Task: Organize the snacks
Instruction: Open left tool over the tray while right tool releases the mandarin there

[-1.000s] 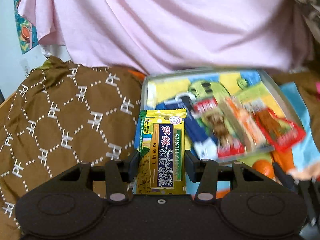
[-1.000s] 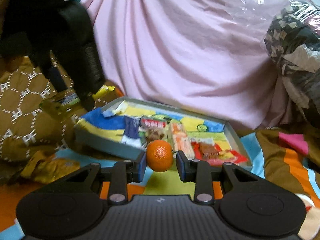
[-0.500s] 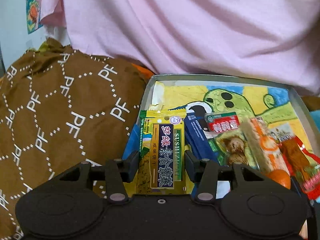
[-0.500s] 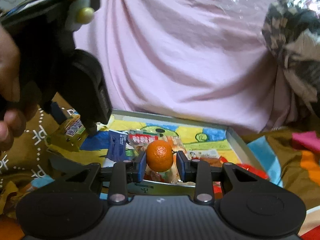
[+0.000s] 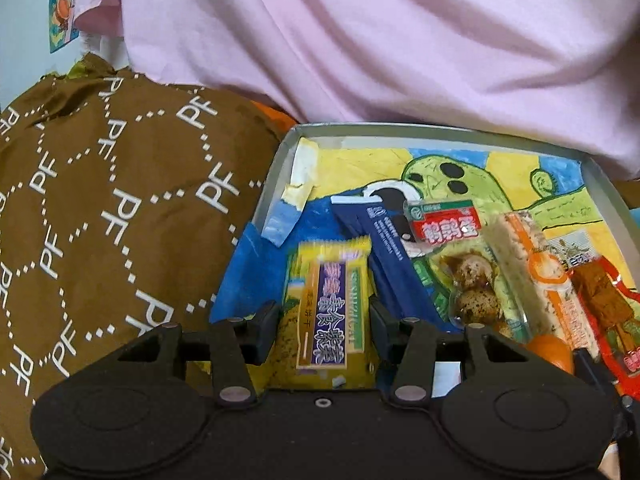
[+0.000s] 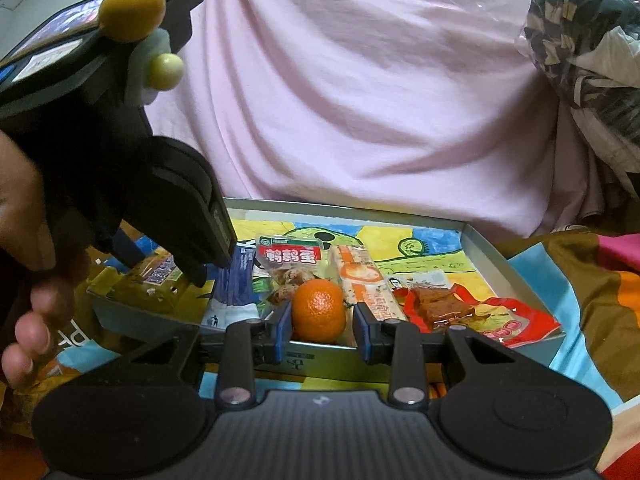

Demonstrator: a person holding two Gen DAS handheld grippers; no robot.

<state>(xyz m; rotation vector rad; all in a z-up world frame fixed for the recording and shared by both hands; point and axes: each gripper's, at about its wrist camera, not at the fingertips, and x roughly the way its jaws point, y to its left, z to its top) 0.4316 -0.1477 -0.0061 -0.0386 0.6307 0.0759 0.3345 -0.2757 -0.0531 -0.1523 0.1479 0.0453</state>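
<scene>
Nearest the tray's (image 6: 520, 272) front rim, the right gripper (image 6: 319, 320) pinches a tangerine (image 6: 319, 309) just above it, while the left gripper (image 5: 323, 326), clamped on a yellow packet (image 5: 328, 308) lying lengthwise between its fingers, hangs over the tray's left end.

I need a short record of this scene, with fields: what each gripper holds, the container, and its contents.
left gripper: shut on a yellow snack packet with a purple label, at the tray's left end
right gripper: shut on a small orange mandarin, at the tray's near rim
container: shallow grey tray with a colourful drawing inside
contents: dark blue packet, quail egg pack with red label, orange and white bar, red packet of brown pieces
</scene>
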